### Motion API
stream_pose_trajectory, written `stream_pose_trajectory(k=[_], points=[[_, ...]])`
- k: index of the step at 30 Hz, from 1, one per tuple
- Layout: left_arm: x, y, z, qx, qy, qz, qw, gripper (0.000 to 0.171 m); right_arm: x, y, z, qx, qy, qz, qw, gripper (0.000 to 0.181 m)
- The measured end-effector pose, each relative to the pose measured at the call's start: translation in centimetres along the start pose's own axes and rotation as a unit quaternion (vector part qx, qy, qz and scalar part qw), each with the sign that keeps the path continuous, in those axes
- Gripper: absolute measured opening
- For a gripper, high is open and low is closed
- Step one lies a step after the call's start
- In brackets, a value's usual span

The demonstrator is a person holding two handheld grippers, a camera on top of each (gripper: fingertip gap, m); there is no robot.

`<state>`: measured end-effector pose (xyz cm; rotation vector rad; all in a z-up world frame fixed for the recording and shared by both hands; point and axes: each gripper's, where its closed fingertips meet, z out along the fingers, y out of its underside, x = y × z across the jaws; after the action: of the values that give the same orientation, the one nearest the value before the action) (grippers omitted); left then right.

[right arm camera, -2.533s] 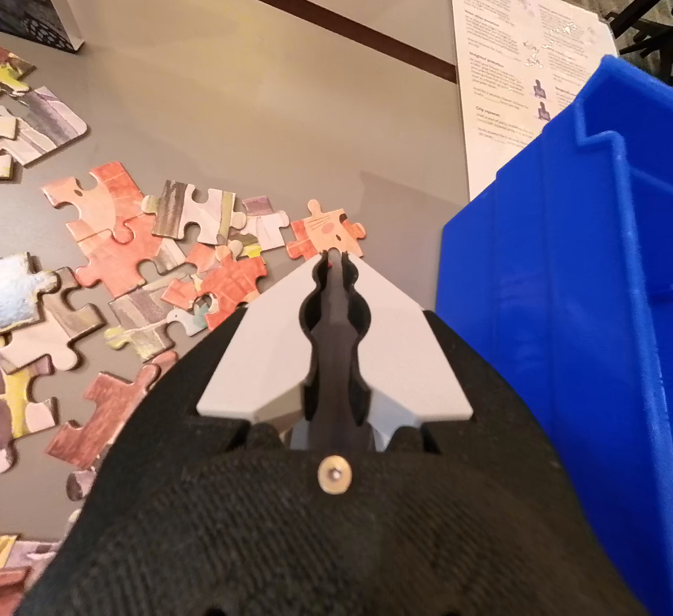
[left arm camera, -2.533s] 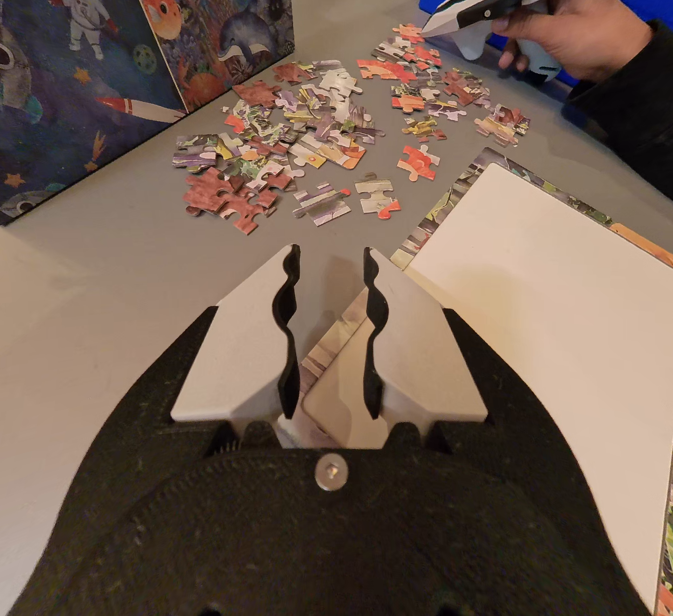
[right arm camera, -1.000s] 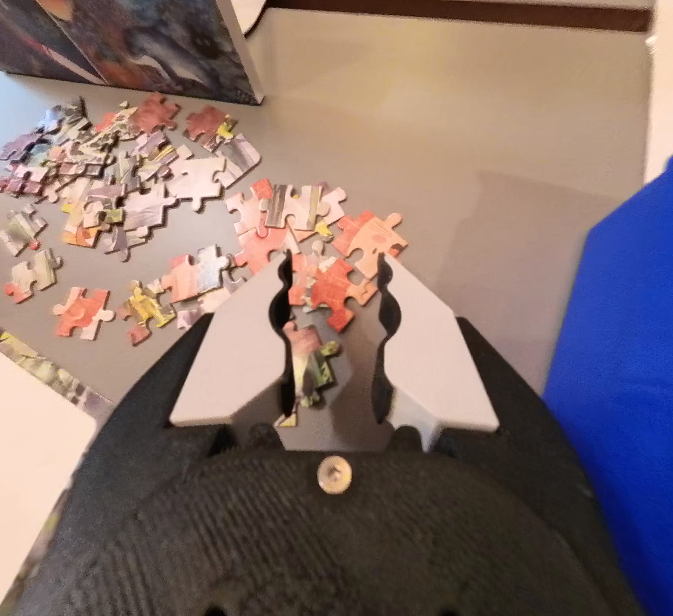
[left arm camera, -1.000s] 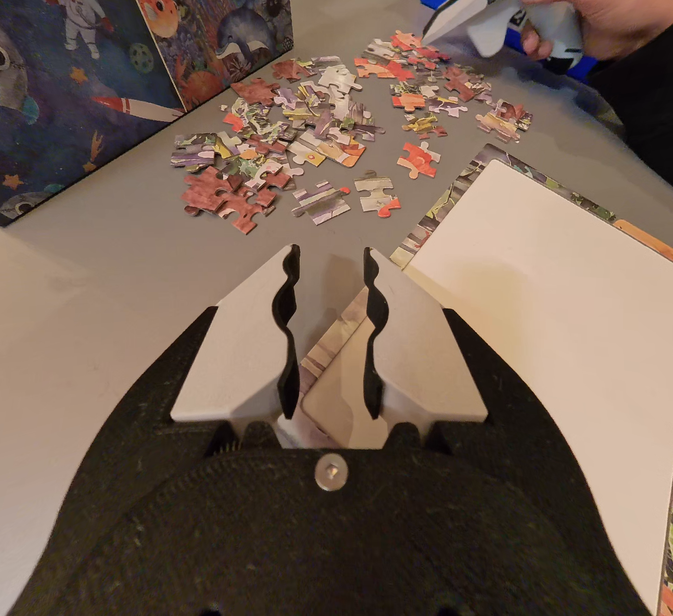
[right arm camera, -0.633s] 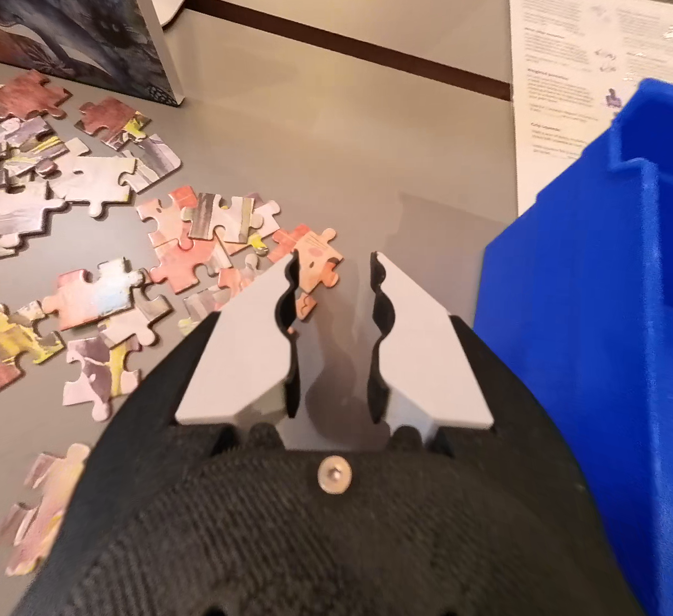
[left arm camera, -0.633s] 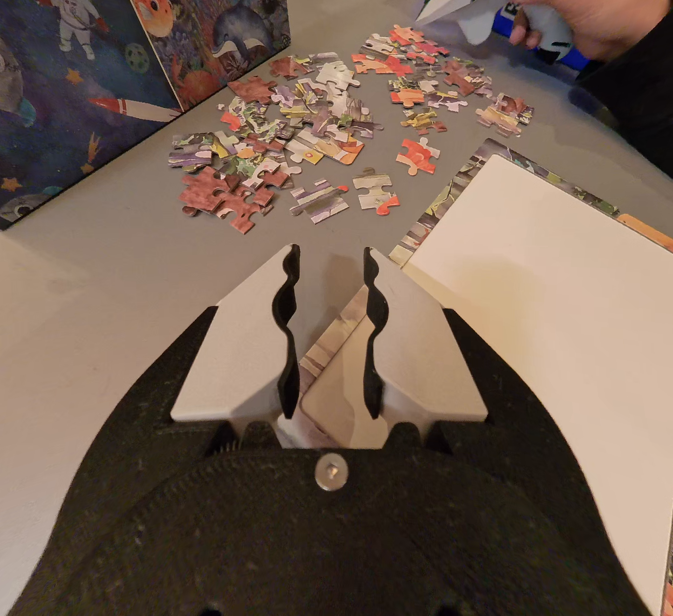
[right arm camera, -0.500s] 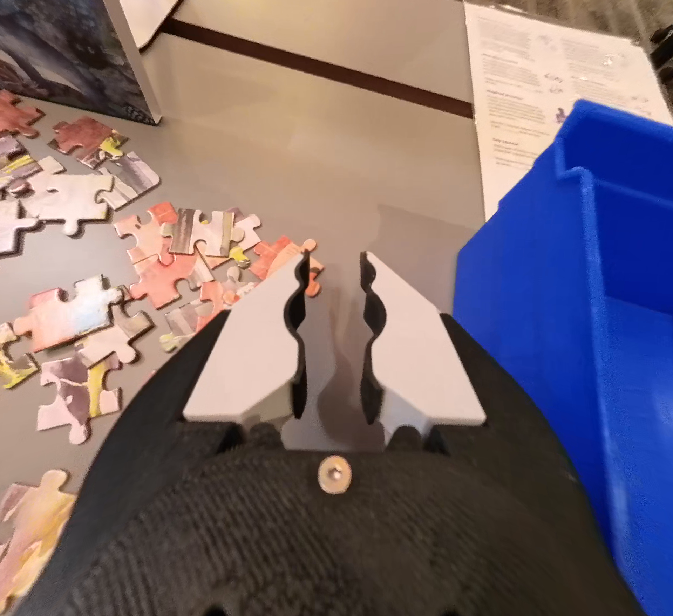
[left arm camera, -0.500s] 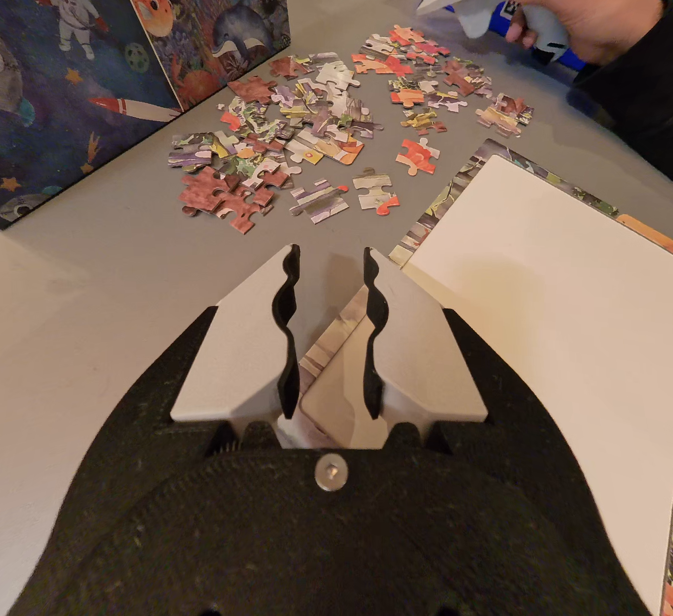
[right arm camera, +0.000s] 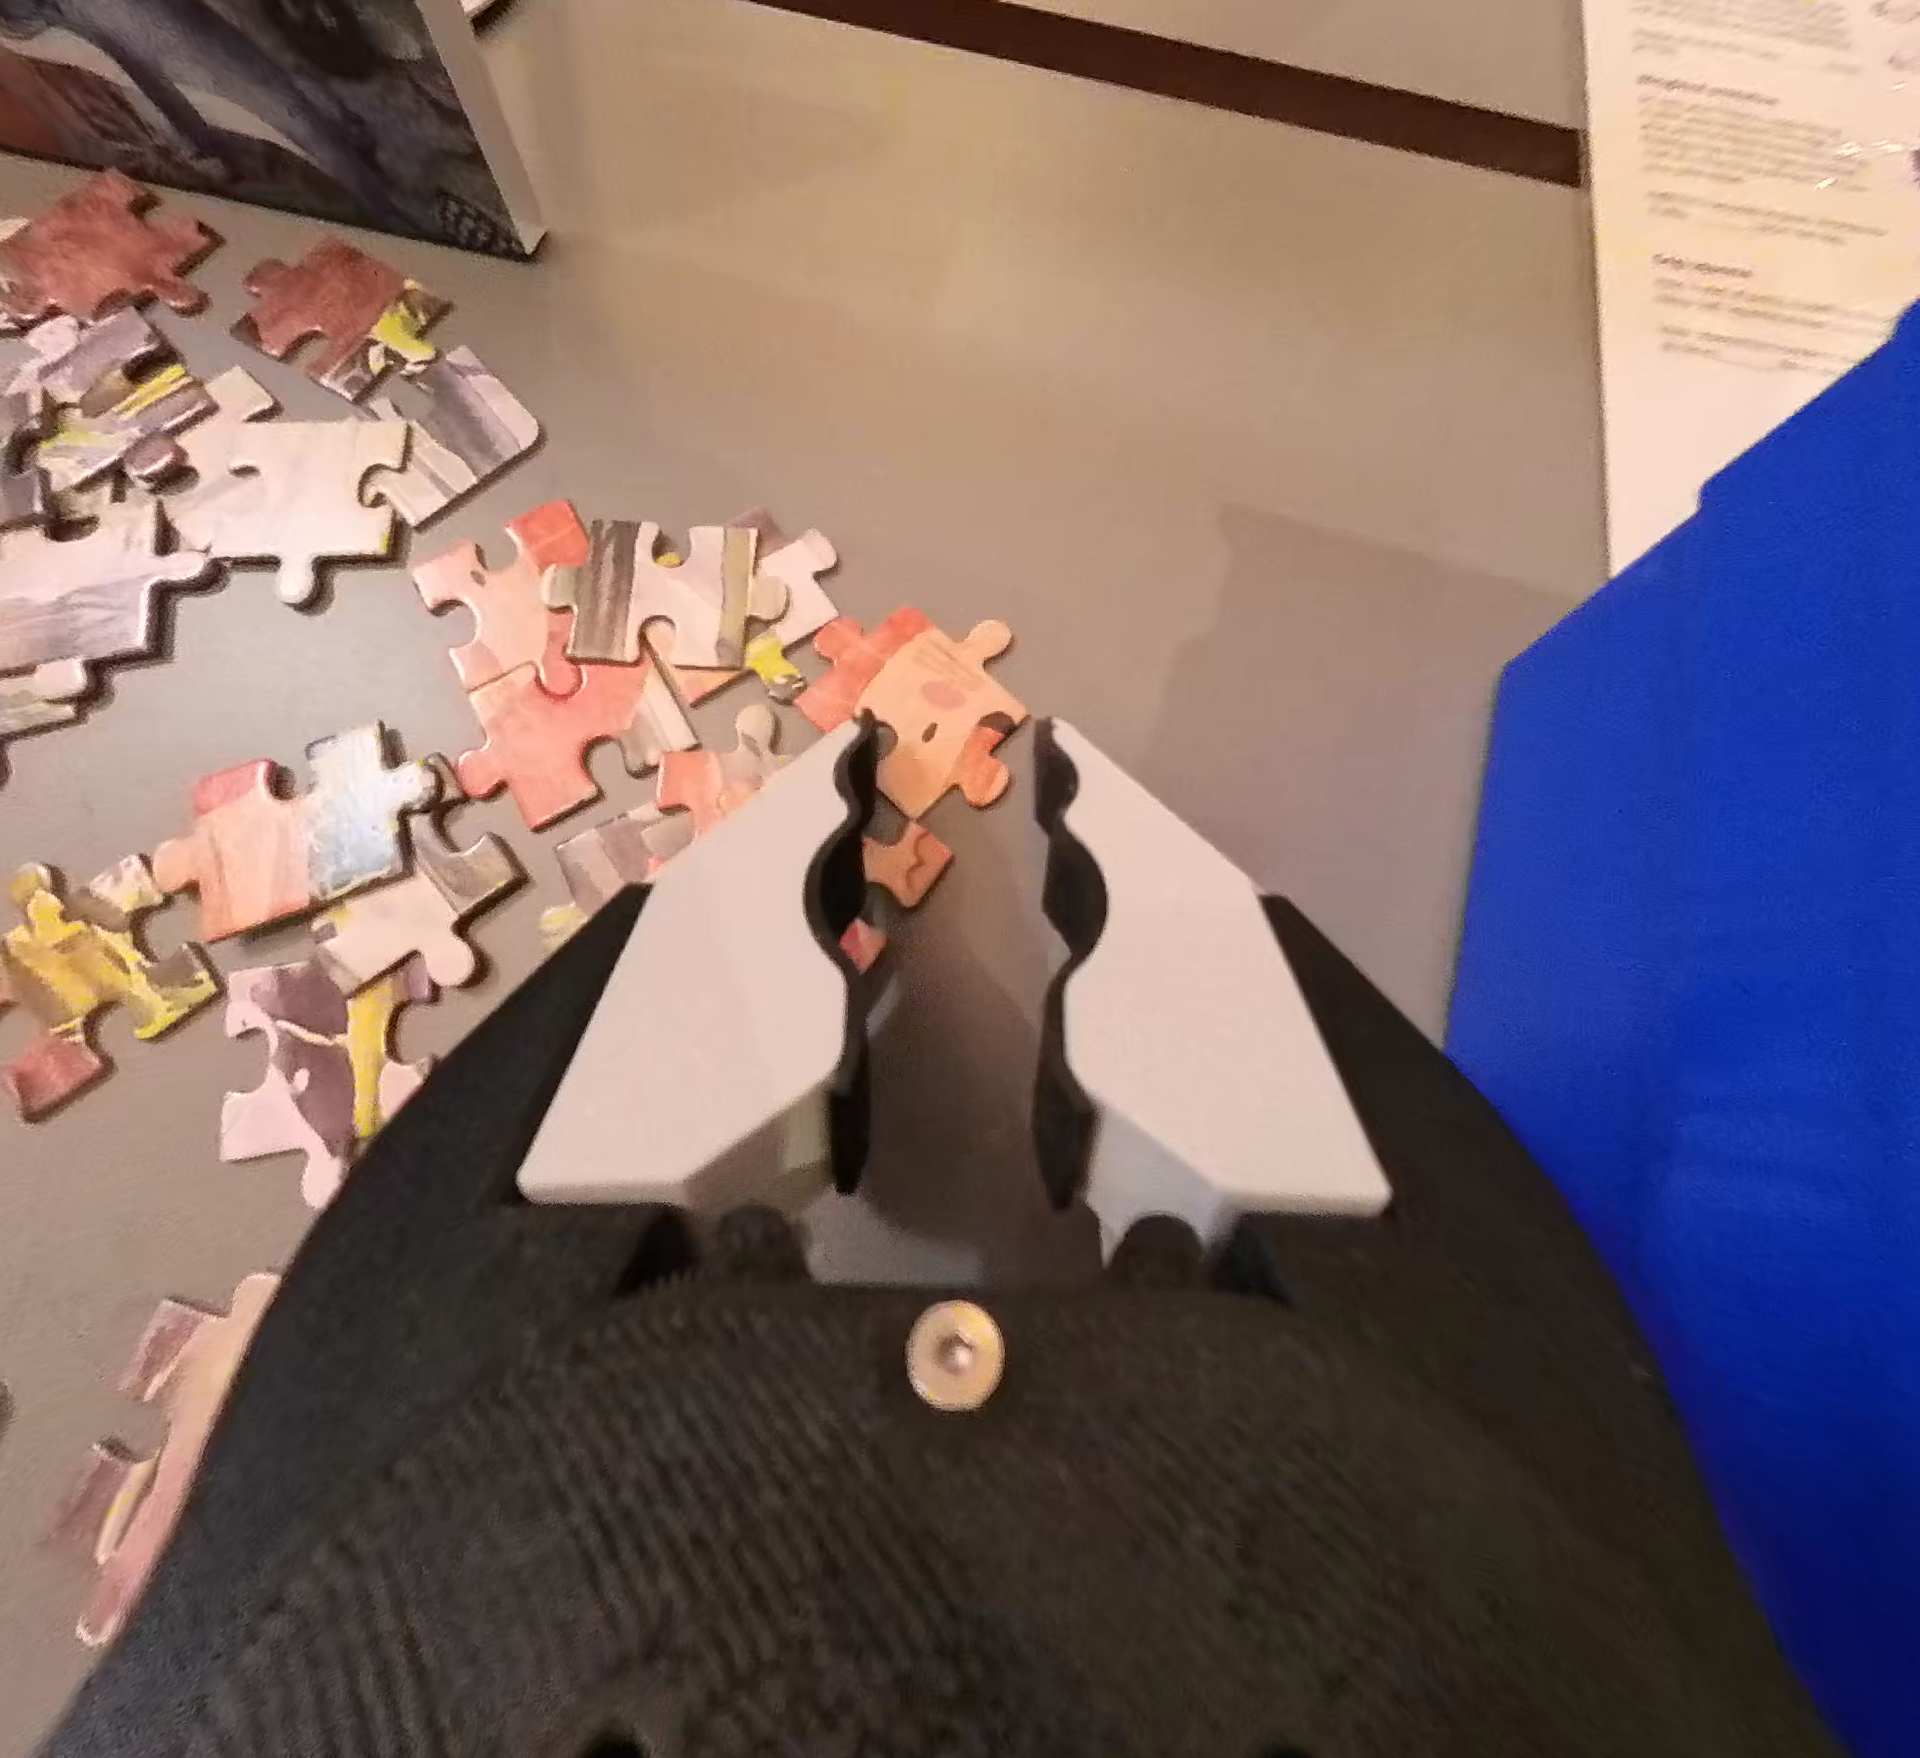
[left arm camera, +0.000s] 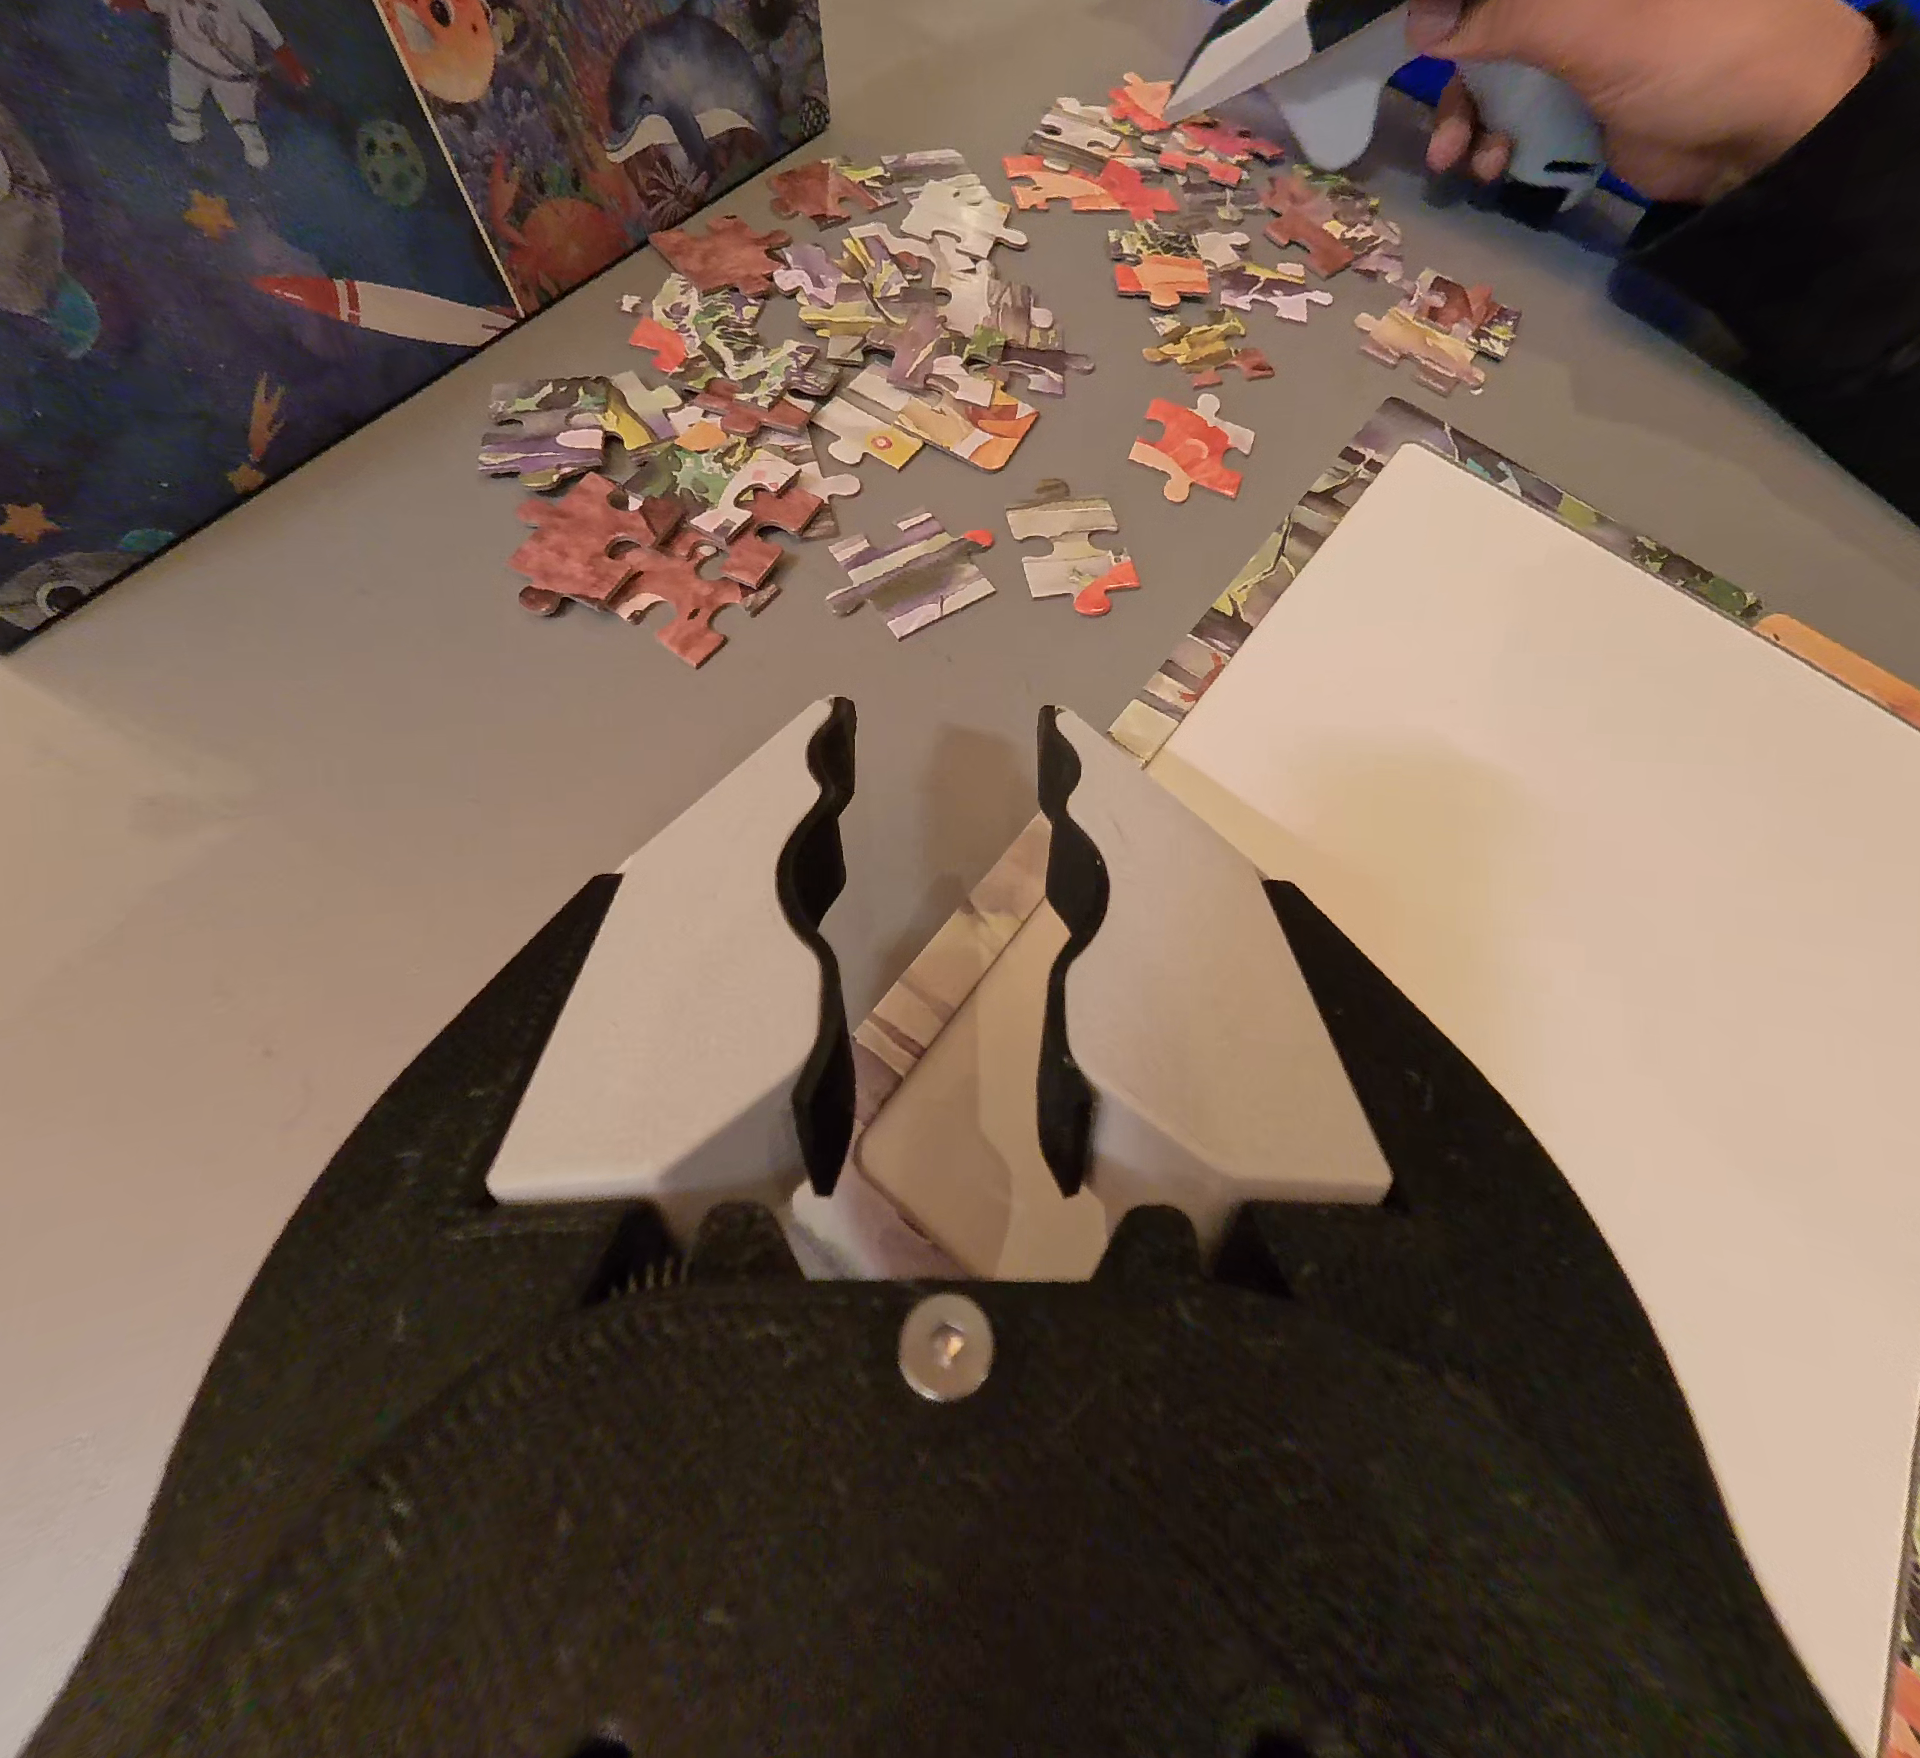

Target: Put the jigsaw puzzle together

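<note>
Right gripper (right arm camera: 948,732) is hovering, fingers apart, over an orange piece (right arm camera: 935,711); left gripper (left arm camera: 940,721) is gaping empty above the bench (left arm camera: 312,773)

Puzzle tray (left arm camera: 1538,877) runs off the right and bottom edges, its near corner under the left gripper (left arm camera: 945,721). Blue bin (right arm camera: 1714,981) is cut by the right edge; illustrated box (right arm camera: 239,35) is blurred and cropped top-left. Pieces under the right gripper (right arm camera: 951,732) are partly hidden.

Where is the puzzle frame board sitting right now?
In the left wrist view, the puzzle frame board lies flat on the grey table, right of the left tool, with the loose puzzle pieces beyond it.
</note>
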<state>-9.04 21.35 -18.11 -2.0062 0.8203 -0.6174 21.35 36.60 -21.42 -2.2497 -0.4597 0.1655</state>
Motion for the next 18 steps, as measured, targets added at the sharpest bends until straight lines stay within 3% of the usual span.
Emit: stream_pose_trajectory(k=[7,18], points=[[-0.01,0.01,0.02,-0.001,0.000,-0.001,1.000,0.034,-0.30,0.17,-0.14,0.000,-0.018,0.010,1.000,0.018],[0.03,0.01,0.01,-0.001,-0.001,0.002,1.000,0.034,-0.33,0.12,-0.15,-0.002,-0.013,0.002,1.000,0.016]])
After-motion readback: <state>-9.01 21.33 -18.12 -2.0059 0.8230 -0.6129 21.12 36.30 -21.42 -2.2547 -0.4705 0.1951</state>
